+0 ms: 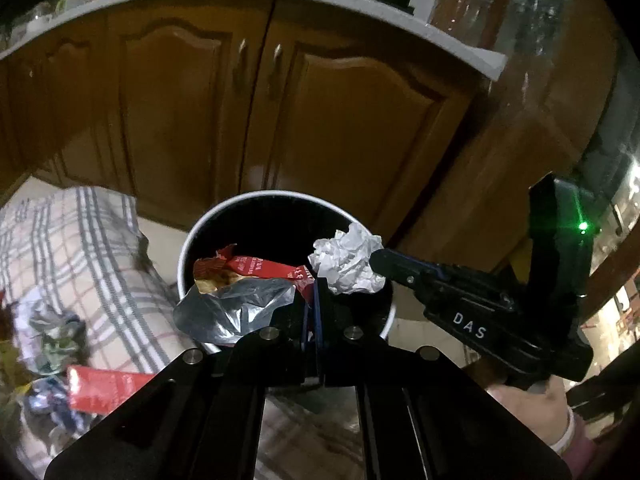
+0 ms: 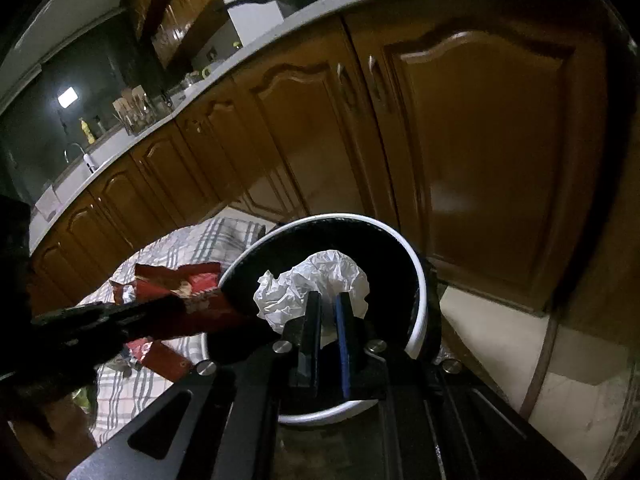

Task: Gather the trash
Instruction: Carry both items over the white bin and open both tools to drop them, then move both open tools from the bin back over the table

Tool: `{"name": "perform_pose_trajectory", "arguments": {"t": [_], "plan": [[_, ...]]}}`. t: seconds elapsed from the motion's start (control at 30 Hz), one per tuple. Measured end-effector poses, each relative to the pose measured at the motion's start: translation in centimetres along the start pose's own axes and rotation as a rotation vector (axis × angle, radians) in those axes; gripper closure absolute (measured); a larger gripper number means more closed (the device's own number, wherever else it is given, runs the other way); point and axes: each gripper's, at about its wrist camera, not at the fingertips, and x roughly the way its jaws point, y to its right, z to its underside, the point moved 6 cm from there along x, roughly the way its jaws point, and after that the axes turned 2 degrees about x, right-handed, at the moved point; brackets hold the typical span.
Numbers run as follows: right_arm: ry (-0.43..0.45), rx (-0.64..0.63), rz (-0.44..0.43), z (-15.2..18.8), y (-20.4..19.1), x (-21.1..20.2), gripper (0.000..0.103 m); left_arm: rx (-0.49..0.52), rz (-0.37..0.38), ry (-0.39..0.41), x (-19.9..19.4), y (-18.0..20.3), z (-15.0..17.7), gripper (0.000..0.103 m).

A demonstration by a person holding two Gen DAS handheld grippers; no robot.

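Here, 2 grippers over 1 bin [image 1: 188, 240]: left jaws pinch 1 wrapper [image 1: 248, 268], right jaws 1 paper ball [image 2: 316, 284].

Left tool [image 1: 316, 300] pointed forward and down, its two fingers pressed nearly together, clamping a thin grip. Right tool [image 2: 328, 312] also angled down, fingers [image 2: 313, 312] parallel with a narrow gap, pinching something between the pads. In the left view the right tool [image 1: 380, 264] came in from the right side, the person's right hand [image 1: 528, 404] gripping its handle, wrist low.
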Motion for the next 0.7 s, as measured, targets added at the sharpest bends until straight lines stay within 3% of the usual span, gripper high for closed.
{"name": "perform_pose_trajectory", "arguments": {"t": [0.17, 0.23, 0.27, 0.3, 0.33, 0.47, 0.7], "plan": [[-0.026, 0.02, 0.003, 0.0, 0.9, 1.2, 0.09, -0.021, -0.003, -0.047, 2.1, -0.9, 0.6, 0.094], [-0.036, 0.036, -0.003, 0.1, 1.2, 1.4, 0.081, -0.036, -0.008, -0.059, 2.5, -1.2, 0.8, 0.08], [-0.038, 0.042, -0.005, 0.1, 1.4, 1.5, 0.073, -0.048, -0.009, -0.061, 2.5, -1.5, 0.9, 0.065], [-0.037, 0.051, -0.01, 0.2, 1.5, 1.5, 0.062, -0.055, -0.005, -0.055, 2.3, -1.6, 1.0, 0.059], [-0.034, 0.057, -0.016, 0.3, 1.5, 1.4, 0.053, -0.061, 0.002, -0.046, 2.1, -1.6, 1.0, 0.057], [-0.019, 0.07, -0.027, 0.5, 1.5, 0.8, 0.052, -0.077, 0.01, -0.03, 0.9, -1.6, 1.3, 0.054], [0.038, 0.068, -0.058, 1.0, 0.1, -1.5, 0.029, -0.092, -0.023, 0.026, -2.8, -2.2, 2.9, 0.045]]}}
